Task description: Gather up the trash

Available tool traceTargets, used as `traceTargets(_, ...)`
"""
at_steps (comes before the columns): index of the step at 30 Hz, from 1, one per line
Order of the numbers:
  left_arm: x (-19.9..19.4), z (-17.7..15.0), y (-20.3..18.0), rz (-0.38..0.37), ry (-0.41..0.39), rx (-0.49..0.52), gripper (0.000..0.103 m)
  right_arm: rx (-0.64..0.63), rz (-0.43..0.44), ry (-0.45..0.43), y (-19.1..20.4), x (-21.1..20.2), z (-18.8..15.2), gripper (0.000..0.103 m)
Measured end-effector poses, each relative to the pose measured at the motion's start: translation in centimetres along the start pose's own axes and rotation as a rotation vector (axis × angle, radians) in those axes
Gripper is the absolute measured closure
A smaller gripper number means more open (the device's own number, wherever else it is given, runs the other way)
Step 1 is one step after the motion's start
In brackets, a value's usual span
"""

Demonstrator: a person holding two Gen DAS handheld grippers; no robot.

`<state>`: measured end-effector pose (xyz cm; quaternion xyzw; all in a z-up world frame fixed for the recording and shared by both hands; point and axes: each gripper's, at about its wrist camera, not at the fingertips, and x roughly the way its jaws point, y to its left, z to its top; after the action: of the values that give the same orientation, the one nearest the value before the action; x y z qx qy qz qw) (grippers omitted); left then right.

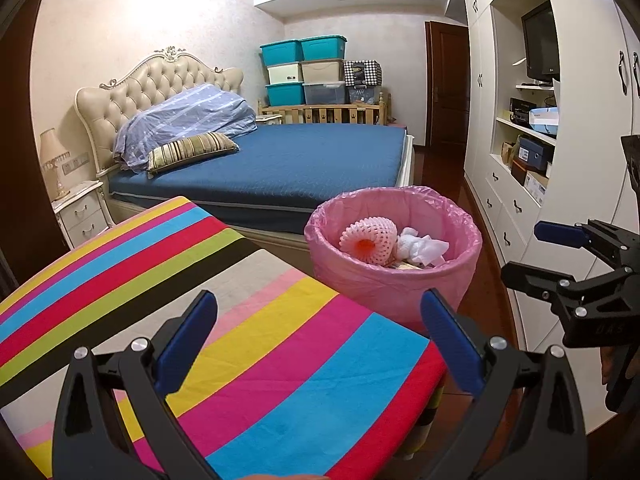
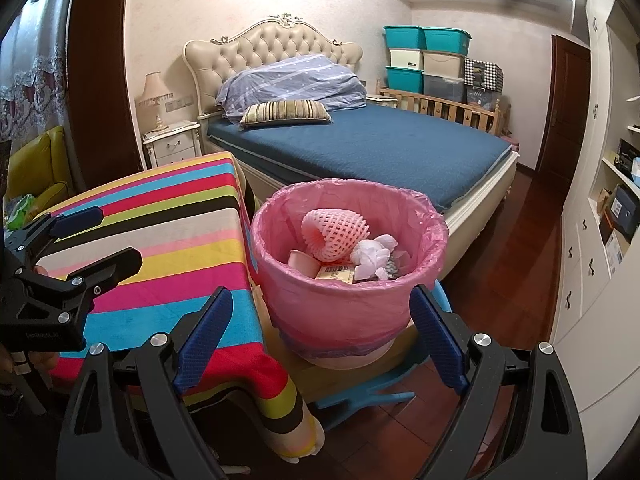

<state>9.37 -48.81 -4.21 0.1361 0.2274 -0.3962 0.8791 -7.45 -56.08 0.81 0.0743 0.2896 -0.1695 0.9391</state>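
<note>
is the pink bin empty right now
No, the pink-lined bin holds a foam fruit net, crumpled tissue and a barcoded packet.

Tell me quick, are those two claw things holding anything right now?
Left gripper: open, holding nothing, over the striped table.
Right gripper: open, holding nothing, facing the pink bin.

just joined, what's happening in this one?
Trash pickup in a bedroom. A person holds two grippers; the left gripper hangs open over the striped table, the right gripper open in front of the pink-lined bin. Neither holds anything. The bin already contains a foam fruit net, crumpled tissue and a small box.
</note>
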Motion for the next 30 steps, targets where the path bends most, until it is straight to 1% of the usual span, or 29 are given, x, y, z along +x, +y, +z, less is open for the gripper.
traceTargets(30, 0.33, -0.11, -0.44, -0.012, 0.005, -0.003, 0.005, 0.000, 0.005, -0.002, 0.03, 0.03, -0.02, 0.019)
